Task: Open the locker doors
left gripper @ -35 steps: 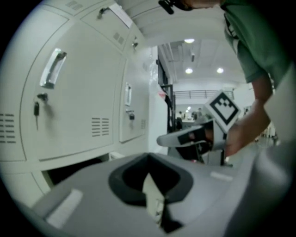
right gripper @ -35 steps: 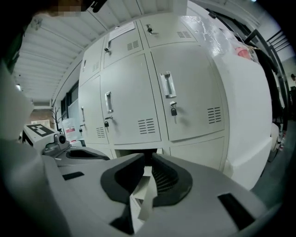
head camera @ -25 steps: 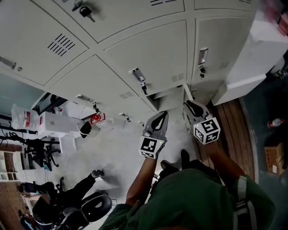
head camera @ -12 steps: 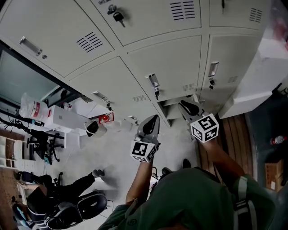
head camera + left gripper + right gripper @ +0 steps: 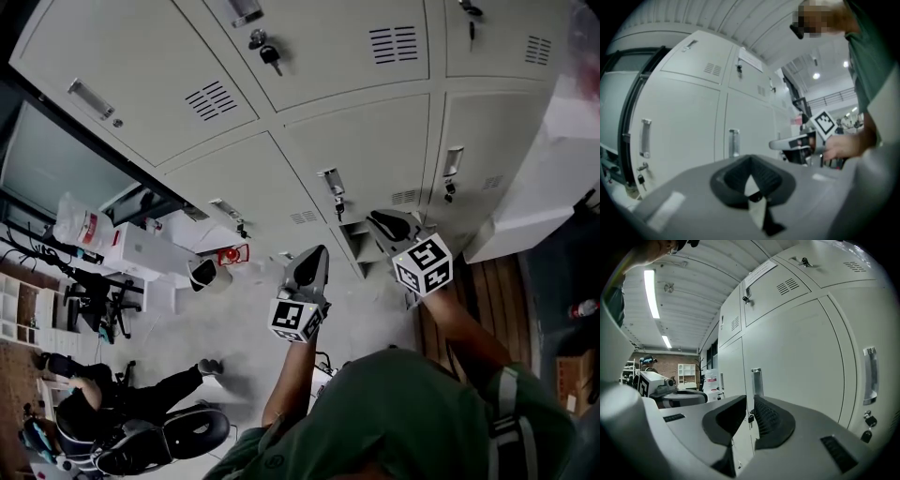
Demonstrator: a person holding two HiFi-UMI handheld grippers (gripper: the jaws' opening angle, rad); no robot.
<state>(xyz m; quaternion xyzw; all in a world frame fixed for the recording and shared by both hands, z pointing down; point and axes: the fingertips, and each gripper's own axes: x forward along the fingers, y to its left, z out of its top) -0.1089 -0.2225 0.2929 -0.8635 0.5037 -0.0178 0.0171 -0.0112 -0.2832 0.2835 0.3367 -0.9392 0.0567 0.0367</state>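
left gripper [image 5: 317, 255] jaws pressed together, right gripper [image 5: 378, 221] jaws slightly apart before the locker doors [image 5: 375, 141].

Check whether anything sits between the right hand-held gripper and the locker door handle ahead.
Nothing visible does. The right hand-held gripper has jaws slightly apart and empty; the upright silver metal handle on the pale grey metal locker door shows through their gap, with only open air before it.

Floor [image 5: 234, 319]: pale grey at left, wooden boards [image 5: 483, 300] at right. A ceiling strip light [image 5: 650, 294] is lit; a brick wall [image 5: 665, 359] stands far.
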